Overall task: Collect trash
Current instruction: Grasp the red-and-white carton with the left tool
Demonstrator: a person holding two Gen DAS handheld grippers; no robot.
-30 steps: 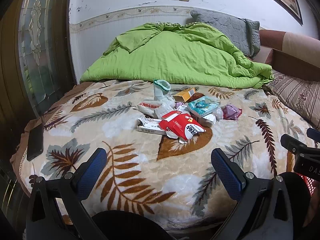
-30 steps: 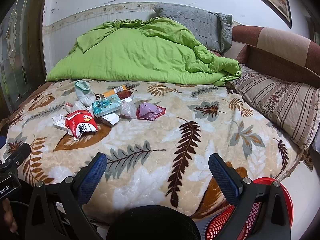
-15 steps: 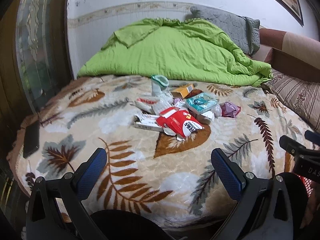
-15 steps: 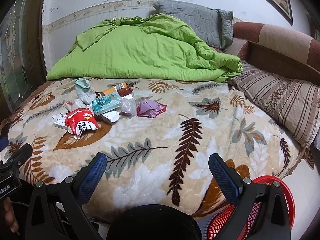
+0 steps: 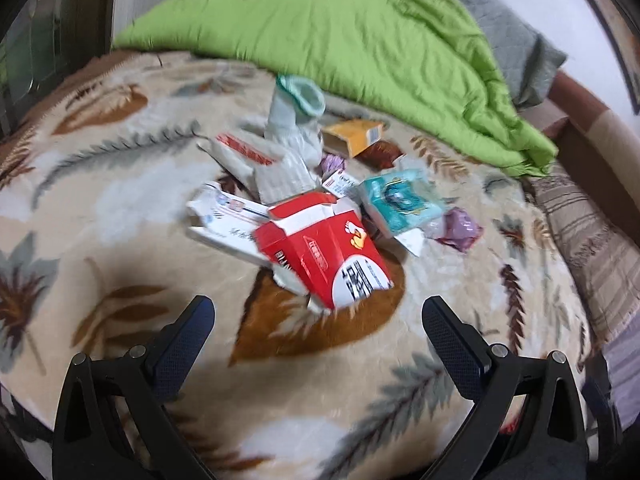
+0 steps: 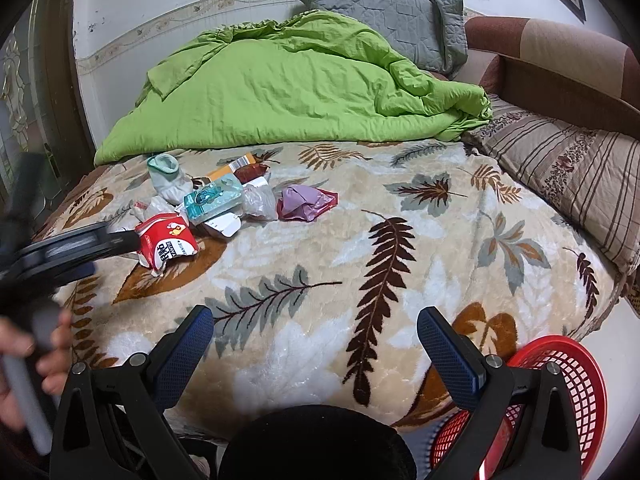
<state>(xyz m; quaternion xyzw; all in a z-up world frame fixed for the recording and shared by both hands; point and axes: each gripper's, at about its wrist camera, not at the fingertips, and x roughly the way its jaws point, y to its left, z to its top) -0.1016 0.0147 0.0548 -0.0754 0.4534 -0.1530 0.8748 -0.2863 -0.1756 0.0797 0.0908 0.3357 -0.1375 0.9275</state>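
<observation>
Left claw now closer to red carton — jaws spread.

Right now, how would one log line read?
left gripper: open, nearing red carton | right gripper: open, empty | red basket: beside bed

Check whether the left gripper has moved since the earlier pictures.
Yes. The left gripper has advanced toward the red cardboard carton, which looms larger against the green quilt.

The bed carries a leaf-patterned blanket. Directly on it lie a crumpled green quilt, a striped pillow and a cluster of trash, including a red carton.
</observation>
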